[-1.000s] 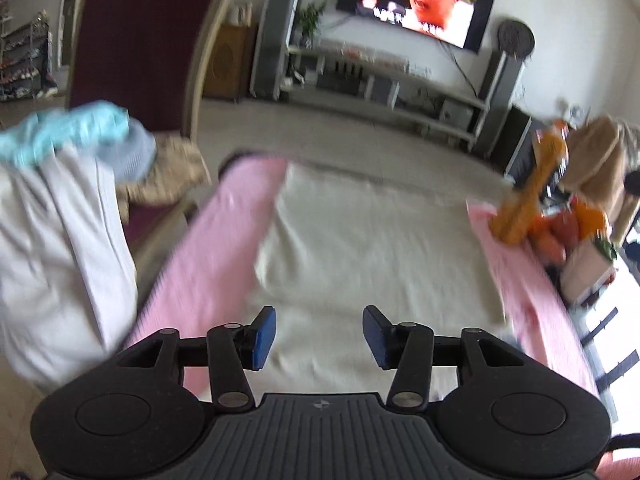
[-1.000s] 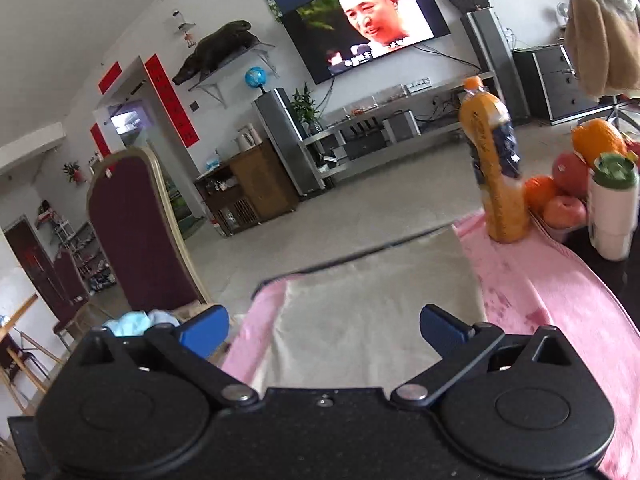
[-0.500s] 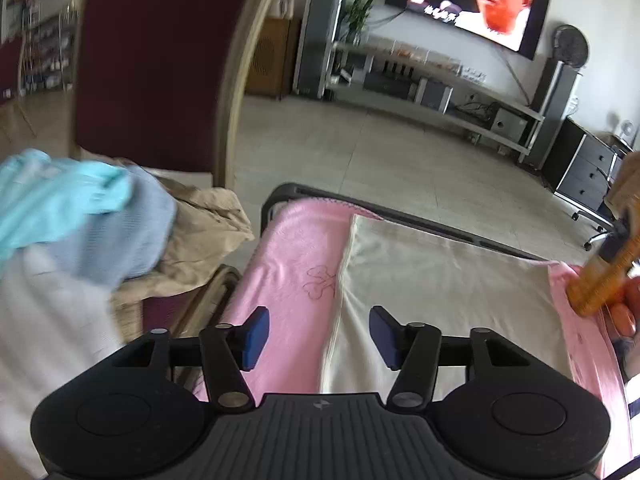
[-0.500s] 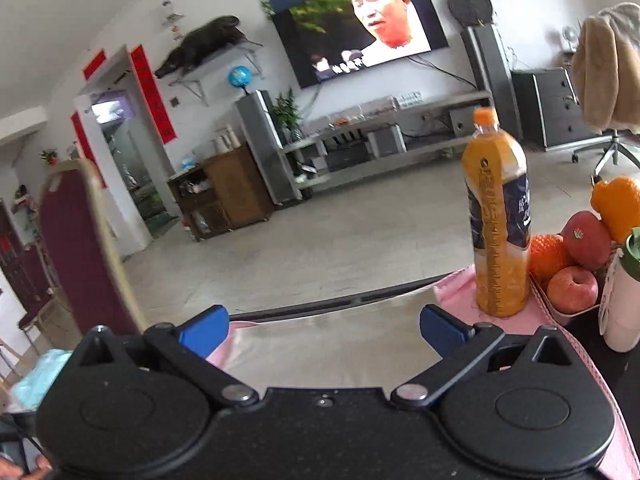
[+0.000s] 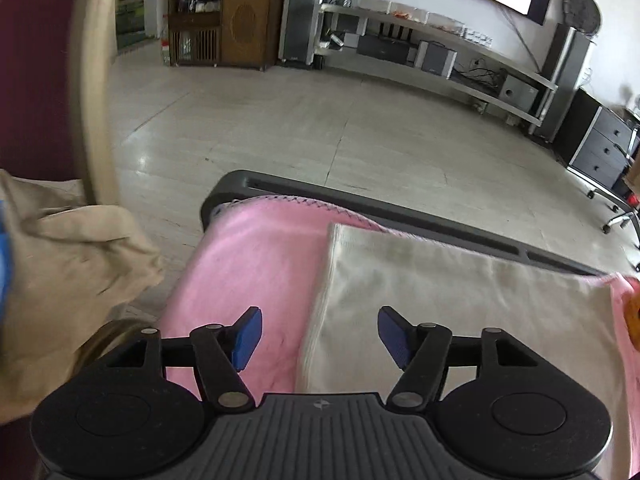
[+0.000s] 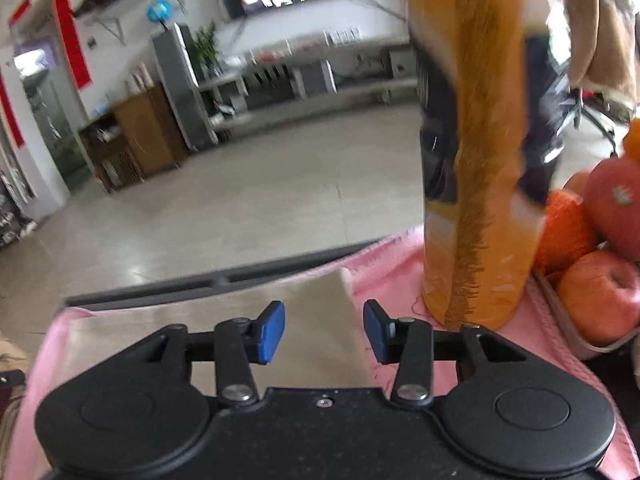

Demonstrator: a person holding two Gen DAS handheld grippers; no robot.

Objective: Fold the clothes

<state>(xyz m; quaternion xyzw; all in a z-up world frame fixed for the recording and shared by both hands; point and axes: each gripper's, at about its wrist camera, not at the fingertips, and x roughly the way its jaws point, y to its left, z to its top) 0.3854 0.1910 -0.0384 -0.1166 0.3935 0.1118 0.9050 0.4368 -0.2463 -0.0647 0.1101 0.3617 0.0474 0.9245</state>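
A cream cloth (image 5: 460,304) lies flat on a pink towel (image 5: 256,264) over the table. My left gripper (image 5: 320,338) is open and empty, low over the cloth's left edge near its far left corner. My right gripper (image 6: 324,330) is open and empty, low over the cloth's (image 6: 224,332) far right corner. Its jaws straddle the right edge. More clothes, a beige garment (image 5: 68,256) among them, are heaped on a chair at the left.
An orange juice bottle (image 6: 476,168) stands close to the right gripper on the pink towel (image 6: 388,276). A tray of apples and oranges (image 6: 596,264) sits beyond it. The table's dark far edge (image 5: 400,212) is just ahead. A maroon chair back (image 5: 44,68) rises at the left.
Both grippers have moved forward and down toward the cloth's far corners. The right gripper's jaws have narrowed but remain open. The bottle now looms close to the right gripper.
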